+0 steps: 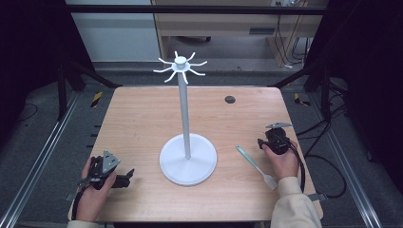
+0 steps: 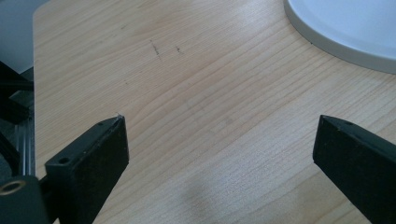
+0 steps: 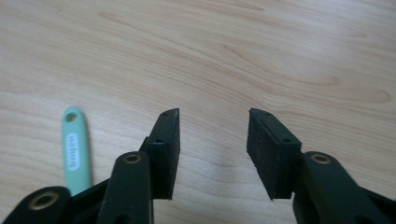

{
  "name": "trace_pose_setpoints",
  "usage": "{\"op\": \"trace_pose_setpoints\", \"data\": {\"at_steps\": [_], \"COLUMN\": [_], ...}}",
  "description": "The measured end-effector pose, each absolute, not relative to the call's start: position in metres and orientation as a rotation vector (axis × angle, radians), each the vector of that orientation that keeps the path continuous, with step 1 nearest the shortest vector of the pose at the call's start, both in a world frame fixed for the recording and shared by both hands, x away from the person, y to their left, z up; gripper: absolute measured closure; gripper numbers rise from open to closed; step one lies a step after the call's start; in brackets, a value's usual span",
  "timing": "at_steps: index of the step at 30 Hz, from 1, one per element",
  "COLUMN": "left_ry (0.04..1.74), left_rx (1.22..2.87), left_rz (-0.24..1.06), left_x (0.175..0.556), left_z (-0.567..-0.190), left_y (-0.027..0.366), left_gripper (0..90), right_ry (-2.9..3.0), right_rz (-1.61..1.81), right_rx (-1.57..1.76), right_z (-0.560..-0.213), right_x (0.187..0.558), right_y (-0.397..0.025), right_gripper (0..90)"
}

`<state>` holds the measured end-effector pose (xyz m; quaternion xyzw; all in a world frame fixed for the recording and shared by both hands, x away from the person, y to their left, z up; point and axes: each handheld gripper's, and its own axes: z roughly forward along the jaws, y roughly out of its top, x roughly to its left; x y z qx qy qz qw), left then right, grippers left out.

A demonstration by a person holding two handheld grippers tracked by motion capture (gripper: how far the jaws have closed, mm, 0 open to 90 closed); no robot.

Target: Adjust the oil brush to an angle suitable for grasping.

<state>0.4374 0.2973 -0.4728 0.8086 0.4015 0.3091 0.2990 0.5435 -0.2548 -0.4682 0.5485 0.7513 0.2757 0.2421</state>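
A white rack [image 1: 185,114] stands mid-table: a round base [image 1: 188,166], a thin pole, and several curved hooks [image 1: 180,66] at the top. A utensil with a mint-green handle and a white head [image 1: 256,166] lies flat on the wood, right of the base. My right gripper [image 1: 274,135] rests just right of the utensil; its jaws stand open over bare wood [image 3: 214,115], with the handle's holed end [image 3: 74,149] to their left. My left gripper [image 1: 127,176] sits at the front left, open wide [image 2: 222,126] and empty, pointing toward the base's rim [image 2: 345,32].
A wooden table [image 1: 142,118] carries a dark round grommet [image 1: 230,99] at the back right. Metal rails run along both sides on the floor. The table's left edge [image 2: 35,84] is near my left gripper.
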Motion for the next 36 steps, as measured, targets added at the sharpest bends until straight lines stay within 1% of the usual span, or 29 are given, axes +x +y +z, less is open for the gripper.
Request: {"op": "trace_pose_setpoints", "data": {"at_steps": [1,2,3,4,5,6,7,9,10,11,13,22,27,36], "left_ry": [1.064,1.064,1.063,1.062,1.062,1.061,1.062,1.063,1.063,1.062,1.063,1.061,1.061,1.059], "left_rx": [2.152,2.152,2.154,2.153,2.153,2.155,2.156,2.155,2.155,2.155,2.152,2.157,2.157,2.16], "left_rz": [0.821,0.821,0.821,0.822,0.822,0.817,0.817,0.819,0.819,0.818,0.819,0.821,0.821,0.819], "left_x": [0.438,0.438,0.438,0.437,0.437,0.437,0.437,0.437,0.437,0.437,0.437,0.438,0.437,0.437], "left_z": [-0.473,-0.473,-0.473,-0.473,-0.473,-0.473,-0.473,-0.473,-0.473,-0.473,-0.473,-0.473,-0.473,-0.473], "left_y": [0.297,0.297,0.297,0.297,0.297,0.297,0.297,0.297,0.297,0.297,0.297,0.297,0.296,0.296], "left_gripper": [3.1,3.2,3.2,3.2,3.3,3.2,3.2,3.2,3.3,3.2,3.2,3.3,3.2,3.2], "right_ry": [2.068,2.068,2.103,2.119,2.119,2.149,2.161,2.186,2.186,2.21,2.228,2.32,2.34,2.355], "right_rz": [0.749,0.749,0.737,0.733,0.733,0.733,0.735,0.74,0.74,0.747,0.753,0.821,0.809,0.801], "right_rx": [1.476,1.476,1.441,1.432,1.432,1.413,1.41,1.389,1.389,1.371,1.368,1.348,1.339,1.357], "right_z": [-0.468,-0.468,-0.469,-0.47,-0.47,-0.471,-0.471,-0.472,-0.472,-0.473,-0.473,-0.477,-0.479,-0.482], "right_x": [0.543,0.543,0.541,0.541,0.541,0.54,0.54,0.539,0.539,0.538,0.537,0.538,0.54,0.542], "right_y": [-0.252,-0.252,-0.247,-0.245,-0.245,-0.241,-0.24,-0.239,-0.239,-0.237,-0.235,-0.221,-0.213,-0.211], "right_gripper": [58.1,58.1,63.4,66.1,66.1,71.7,74.6,79.7,79.7,83.9,86.9,90.0,90.0,90.0]}}
